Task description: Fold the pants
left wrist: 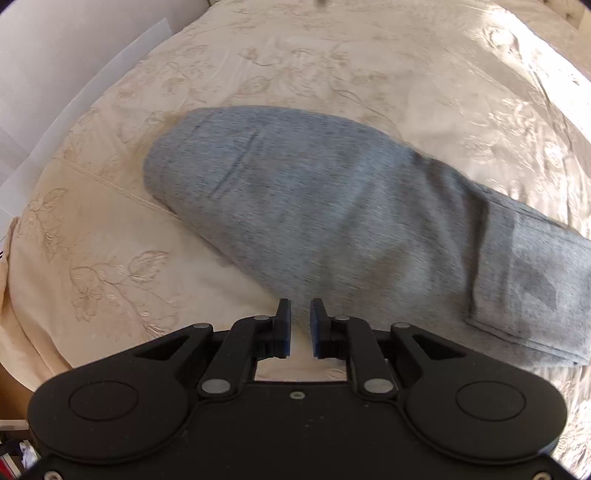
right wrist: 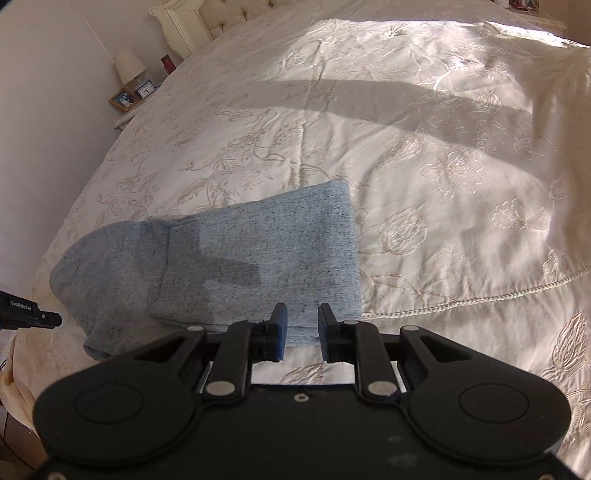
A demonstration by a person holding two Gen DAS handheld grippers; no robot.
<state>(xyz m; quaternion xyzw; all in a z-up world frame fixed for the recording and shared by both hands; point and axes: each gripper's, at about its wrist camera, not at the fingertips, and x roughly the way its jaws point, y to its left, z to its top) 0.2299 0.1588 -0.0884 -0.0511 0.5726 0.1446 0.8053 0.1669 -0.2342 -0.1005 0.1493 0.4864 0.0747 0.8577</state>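
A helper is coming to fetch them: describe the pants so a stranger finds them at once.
Find the bed with the cream embroidered bedspread. Near its edge lie the pants, folded into a flat bundle. They are the only grey-blue heathered thing on the pale cover.

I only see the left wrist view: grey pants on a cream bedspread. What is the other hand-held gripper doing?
Observer: The right hand-held gripper is over the near edge of the folded grey knit pants, jaws apart, gripping nothing.
Operator: Any furniture beside the bed?
Observer: A bedside table at far left carries a white-shaded lamp, wooden photo frame and small clock.
Operator: A headboard?
Observer: Yes, a cream tufted headboard, top left.
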